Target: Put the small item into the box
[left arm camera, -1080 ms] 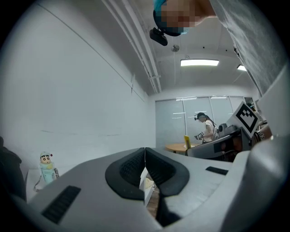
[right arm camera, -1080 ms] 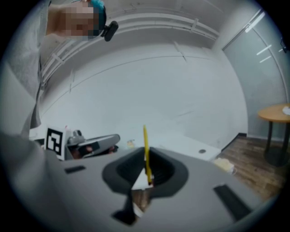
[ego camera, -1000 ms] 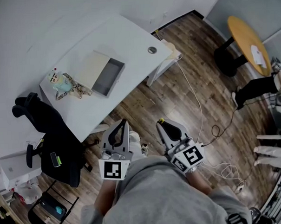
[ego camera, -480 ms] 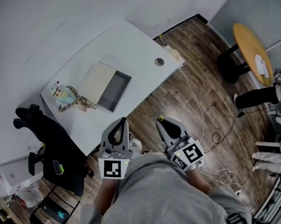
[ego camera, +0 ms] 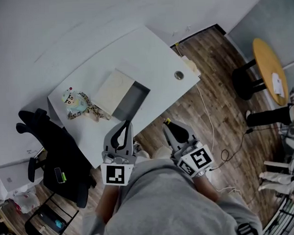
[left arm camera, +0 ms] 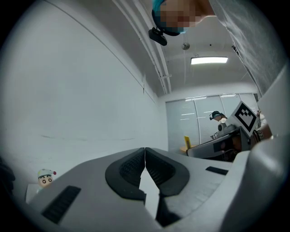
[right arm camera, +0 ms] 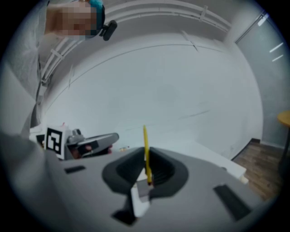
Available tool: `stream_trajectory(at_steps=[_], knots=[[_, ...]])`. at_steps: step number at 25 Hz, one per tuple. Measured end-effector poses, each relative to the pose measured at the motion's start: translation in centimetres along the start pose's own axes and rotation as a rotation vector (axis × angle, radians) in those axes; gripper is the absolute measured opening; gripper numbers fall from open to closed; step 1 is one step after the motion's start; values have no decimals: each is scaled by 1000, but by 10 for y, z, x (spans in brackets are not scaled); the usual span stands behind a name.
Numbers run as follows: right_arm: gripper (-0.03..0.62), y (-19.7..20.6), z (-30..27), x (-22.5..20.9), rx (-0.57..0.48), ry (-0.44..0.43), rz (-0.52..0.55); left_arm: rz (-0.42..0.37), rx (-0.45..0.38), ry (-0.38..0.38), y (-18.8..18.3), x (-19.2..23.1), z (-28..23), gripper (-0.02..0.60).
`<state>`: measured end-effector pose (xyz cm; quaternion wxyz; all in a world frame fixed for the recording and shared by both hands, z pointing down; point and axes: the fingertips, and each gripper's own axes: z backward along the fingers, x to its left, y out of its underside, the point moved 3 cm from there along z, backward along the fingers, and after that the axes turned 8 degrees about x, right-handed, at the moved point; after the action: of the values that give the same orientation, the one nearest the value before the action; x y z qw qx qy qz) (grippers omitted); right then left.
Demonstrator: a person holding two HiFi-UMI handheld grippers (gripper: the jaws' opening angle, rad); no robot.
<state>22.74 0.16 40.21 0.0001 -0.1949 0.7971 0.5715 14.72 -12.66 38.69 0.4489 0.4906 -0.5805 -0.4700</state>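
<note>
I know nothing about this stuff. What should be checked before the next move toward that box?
1. Right gripper holds the thin yellow item: ok, jaws shut on it.
2. Left gripper free: ok, shut with nothing between.
3. Box open: ok, grey inside showing.
4. Right gripper above the box: not ok, it shows over the floor.
5. Toy figure out of the box: ok, on the table beside it.

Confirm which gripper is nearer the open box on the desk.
Left. The left gripper is close by the near edge of the box; the right gripper, shut on a thin yellow item, is farther to its right, over the floor.
</note>
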Motion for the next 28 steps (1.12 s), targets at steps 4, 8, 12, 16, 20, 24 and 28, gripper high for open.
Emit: stream_trajectory(at_steps=[4, 8, 12, 16, 20, 24, 28], knots=[[52, -6, -21, 7, 18, -37, 25, 18, -4, -38, -1, 19, 4, 35], [52, -7, -38, 13, 42, -72, 58, 6, 9, -74, 3, 33, 11, 35], [52, -7, -55, 17, 79, -111, 114, 24, -4, -134, 4, 47, 18, 35], [52, -10, -73, 16, 116, -178, 150, 35, -9, -208, 4, 54, 23, 35], [52, -15, -92, 13, 151, -259, 184, 63, -12, -302, 4, 61, 25, 35], [52, -18, -113, 8, 197, -339, 222, 89, -5, -389, 6, 66, 23, 35], [52, -22, -133, -3, 238, -416, 264, 83, -2, -465, 4, 69, 13, 35]])
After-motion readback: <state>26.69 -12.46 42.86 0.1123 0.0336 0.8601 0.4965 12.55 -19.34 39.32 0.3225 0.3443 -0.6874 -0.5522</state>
